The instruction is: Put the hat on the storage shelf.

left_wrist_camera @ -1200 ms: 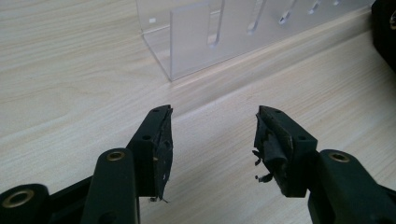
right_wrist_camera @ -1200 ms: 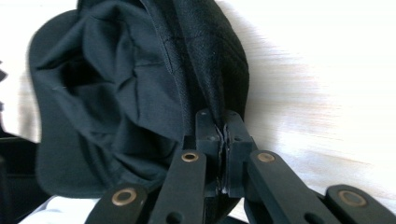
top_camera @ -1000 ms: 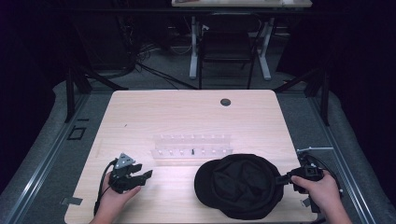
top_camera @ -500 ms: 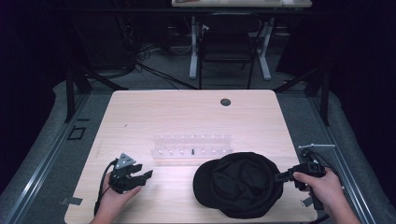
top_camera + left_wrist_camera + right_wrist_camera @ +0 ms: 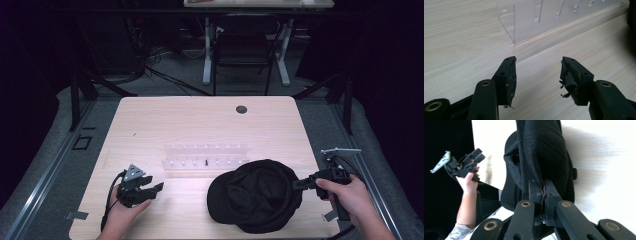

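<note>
**Cap pinched at right edge, lifting it off the table**

I'm clamping my right gripper [image 5: 296, 184] on the right-hand edge of the black cap [image 5: 252, 195]; in the right gripper view the jaws are pressed together on a fold of the fabric [image 5: 541, 157]. The cap is sitting at the near right of the table [image 5: 150, 120], just near of the clear plastic rack [image 5: 205, 156].

Handling read: I'm judging it light and soft. The knit-looking cloth is draping and folding over the jaws, so it's going to sag and swing rather than hold shape. Not fragile, not slippery; the weave should be giving the pads good bite. A single edge pinch is leaving the rest dangling. Better hold is probably the rim or the stiffer brim, though I can't tell which part I've got.

My left gripper [image 5: 150, 190] is hovering near left, jaws apart, holding nothing, and it's free to be taking the opposite edge.
</note>
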